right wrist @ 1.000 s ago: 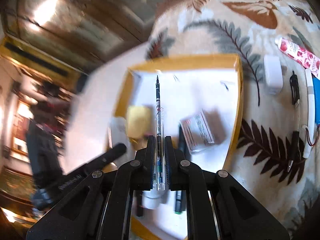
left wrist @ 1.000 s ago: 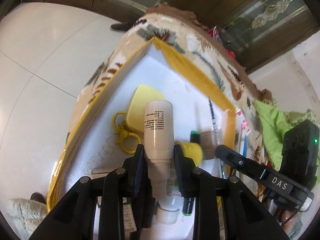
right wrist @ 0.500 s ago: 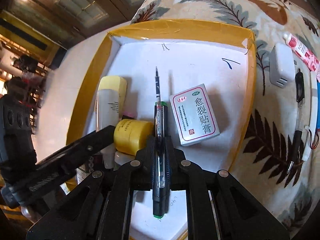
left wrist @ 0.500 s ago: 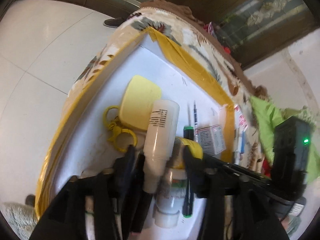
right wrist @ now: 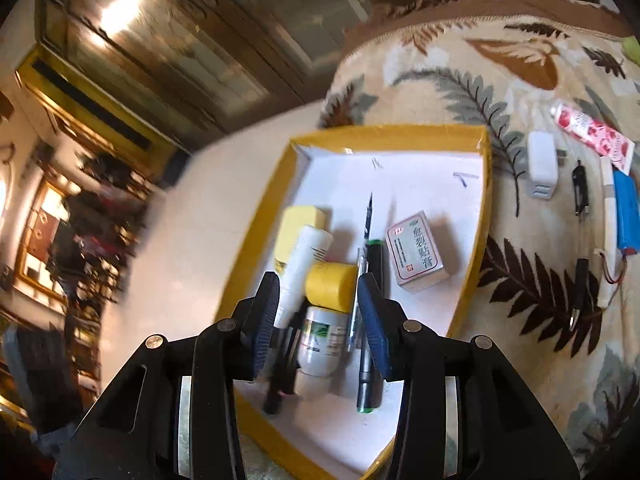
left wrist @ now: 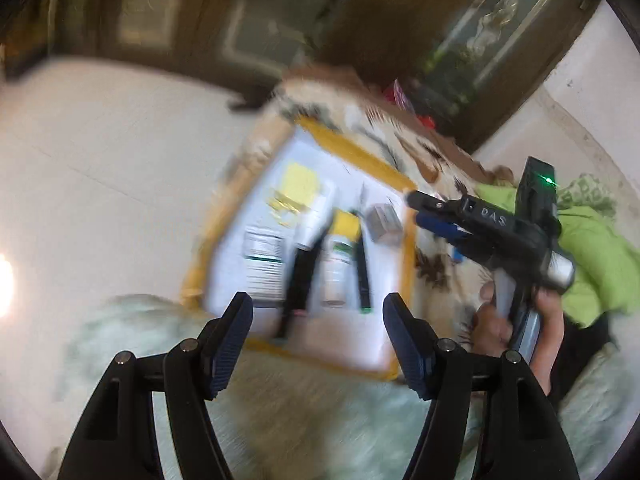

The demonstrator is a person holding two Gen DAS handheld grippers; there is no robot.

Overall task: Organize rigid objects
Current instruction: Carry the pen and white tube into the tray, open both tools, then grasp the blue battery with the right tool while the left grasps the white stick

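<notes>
I see the yellow-rimmed tray (right wrist: 256, 236) lying on the leaf-patterned blanket (right wrist: 532, 292). In the tray lie a white bottle (right wrist: 298, 276), a small box (right wrist: 416, 252) and a pen (right wrist: 365, 240). My left gripper (left wrist: 318, 340) and right gripper (right wrist: 318, 322) hang above it, jaws opening, nothing between them.

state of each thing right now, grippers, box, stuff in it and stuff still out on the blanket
left gripper: jaws opening, nothing between
right gripper: jaws opening, nothing gripped
yellow-rimmed box: open, partly filled
clear pen: lying in box
white tube: lying in box
white charger: out on blanket
</notes>
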